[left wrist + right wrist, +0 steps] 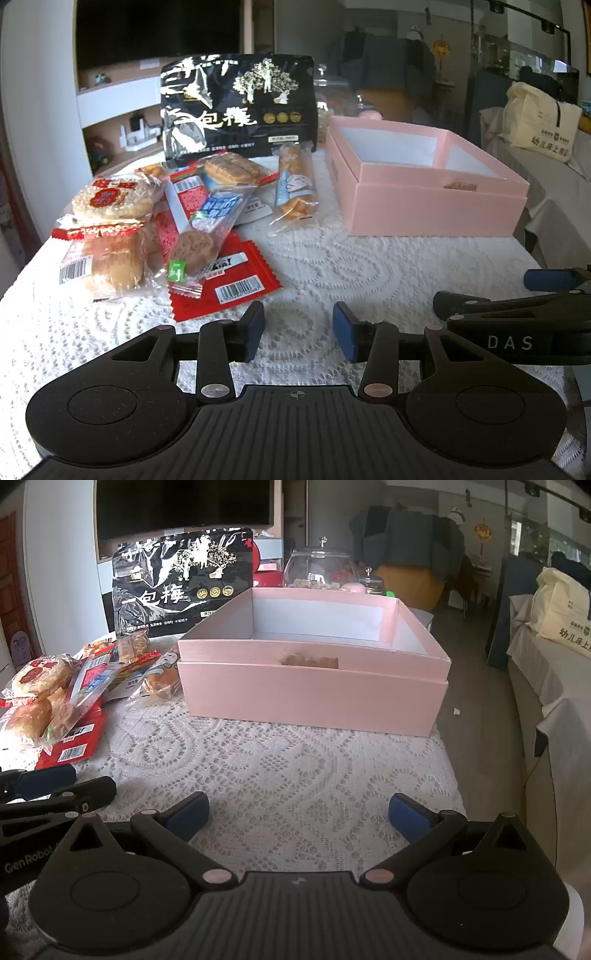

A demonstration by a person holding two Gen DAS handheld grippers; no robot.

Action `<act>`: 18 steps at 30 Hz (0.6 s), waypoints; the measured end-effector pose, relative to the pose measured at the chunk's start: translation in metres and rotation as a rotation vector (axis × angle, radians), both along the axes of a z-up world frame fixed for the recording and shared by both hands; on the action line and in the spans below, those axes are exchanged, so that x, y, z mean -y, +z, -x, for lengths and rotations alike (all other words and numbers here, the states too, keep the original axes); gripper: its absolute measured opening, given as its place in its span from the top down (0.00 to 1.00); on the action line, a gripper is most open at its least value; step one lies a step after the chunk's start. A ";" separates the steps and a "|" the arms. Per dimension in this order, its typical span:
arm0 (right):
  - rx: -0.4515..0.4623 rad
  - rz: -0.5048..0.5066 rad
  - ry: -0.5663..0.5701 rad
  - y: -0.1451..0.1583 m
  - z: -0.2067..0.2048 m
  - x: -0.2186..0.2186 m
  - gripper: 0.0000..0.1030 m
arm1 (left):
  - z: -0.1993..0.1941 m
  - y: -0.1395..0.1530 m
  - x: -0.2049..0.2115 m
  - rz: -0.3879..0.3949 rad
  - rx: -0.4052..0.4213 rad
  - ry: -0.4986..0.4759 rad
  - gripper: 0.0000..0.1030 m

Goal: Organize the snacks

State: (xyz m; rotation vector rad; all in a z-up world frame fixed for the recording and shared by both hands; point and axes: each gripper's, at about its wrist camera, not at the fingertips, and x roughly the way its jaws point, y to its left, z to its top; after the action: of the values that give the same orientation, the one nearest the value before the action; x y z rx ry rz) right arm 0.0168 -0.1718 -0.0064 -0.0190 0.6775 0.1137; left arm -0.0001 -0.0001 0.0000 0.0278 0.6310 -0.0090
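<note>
We hold the left gripper [298, 334] low in its view, jaws partly apart with nothing between them, over the lace tablecloth [332, 266]. Our right gripper [298, 814] hangs with jaws spread wide, also empty. The pile of snacks [155, 229] lies at the left of the frame, the black bag [238, 107] standing upright behind it. The pink box [314, 690] sits open in the upper middle of the right wrist view.
</note>
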 end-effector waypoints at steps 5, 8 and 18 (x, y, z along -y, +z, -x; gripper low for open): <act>-0.001 0.000 0.001 0.000 0.000 0.000 0.00 | 0.000 0.000 0.000 0.005 -0.001 0.000 0.53; -0.001 0.002 0.000 0.000 0.000 0.000 0.00 | 0.000 0.000 0.001 0.004 -0.001 0.000 0.53; -0.001 0.001 0.000 0.000 0.000 0.000 0.00 | 0.000 0.000 0.000 0.007 -0.001 0.000 0.53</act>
State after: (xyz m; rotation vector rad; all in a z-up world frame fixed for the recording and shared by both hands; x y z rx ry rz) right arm 0.0168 -0.1715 -0.0060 -0.0204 0.6789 0.1136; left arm 0.0000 0.0002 0.0001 0.0212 0.6321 -0.0111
